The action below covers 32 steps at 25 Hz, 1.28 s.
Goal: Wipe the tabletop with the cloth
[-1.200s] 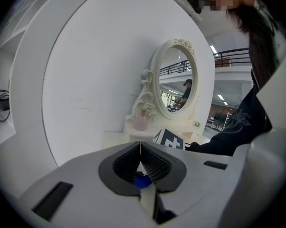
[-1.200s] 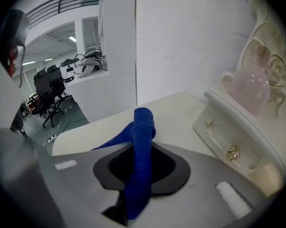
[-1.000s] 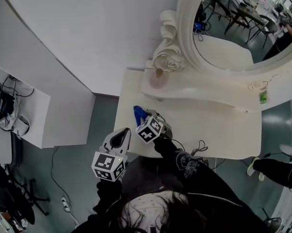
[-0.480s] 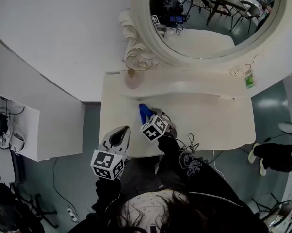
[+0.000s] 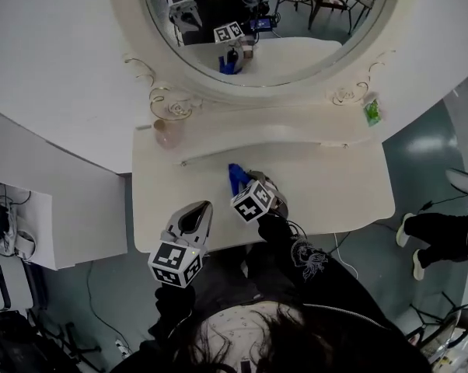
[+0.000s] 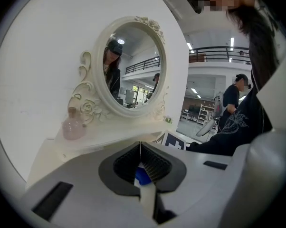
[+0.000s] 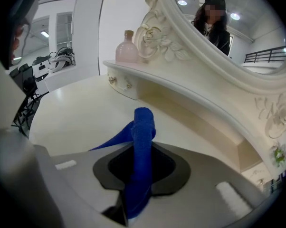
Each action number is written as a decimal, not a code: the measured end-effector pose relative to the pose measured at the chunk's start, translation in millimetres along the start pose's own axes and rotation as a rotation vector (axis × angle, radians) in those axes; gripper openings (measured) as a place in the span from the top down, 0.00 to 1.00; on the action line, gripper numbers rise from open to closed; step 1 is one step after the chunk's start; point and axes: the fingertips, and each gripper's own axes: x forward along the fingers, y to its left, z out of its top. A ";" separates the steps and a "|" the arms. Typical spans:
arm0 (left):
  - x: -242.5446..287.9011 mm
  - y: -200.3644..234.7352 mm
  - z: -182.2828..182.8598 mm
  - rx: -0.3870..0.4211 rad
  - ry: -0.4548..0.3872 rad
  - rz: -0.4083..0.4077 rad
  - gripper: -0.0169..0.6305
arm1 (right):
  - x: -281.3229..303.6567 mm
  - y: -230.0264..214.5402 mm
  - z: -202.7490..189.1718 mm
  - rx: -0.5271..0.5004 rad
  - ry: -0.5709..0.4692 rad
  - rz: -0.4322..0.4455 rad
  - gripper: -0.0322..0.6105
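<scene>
The right gripper (image 7: 142,151) was clamped on the blue cloth (image 7: 144,125), whose free end was draped onto the tabletop (image 5: 327,185) below the mirror (image 5: 296,29), seemingly ready for wiping. The left gripper (image 6: 140,148) was closed on nothing and held farther from the mirror, probably to leave room.

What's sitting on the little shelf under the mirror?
A pink bottle stands at the left end of the shelf and a small green thing at its right end. The stretch between looks bare. The mirror frame covers the shelf's rear edge.
</scene>
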 end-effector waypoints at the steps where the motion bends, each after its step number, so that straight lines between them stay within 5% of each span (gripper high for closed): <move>1: 7.1 -8.7 1.2 0.003 0.002 -0.006 0.97 | -3.6 -11.0 -7.8 0.008 0.000 -0.007 0.84; 18: 121.1 -144.6 26.1 0.049 -0.001 -0.103 0.97 | -68.3 -197.6 -135.2 0.093 0.034 -0.121 0.84; 32: 161.8 -195.6 37.8 0.091 0.010 -0.142 0.97 | -126.1 -337.9 -247.0 0.230 0.102 -0.308 0.84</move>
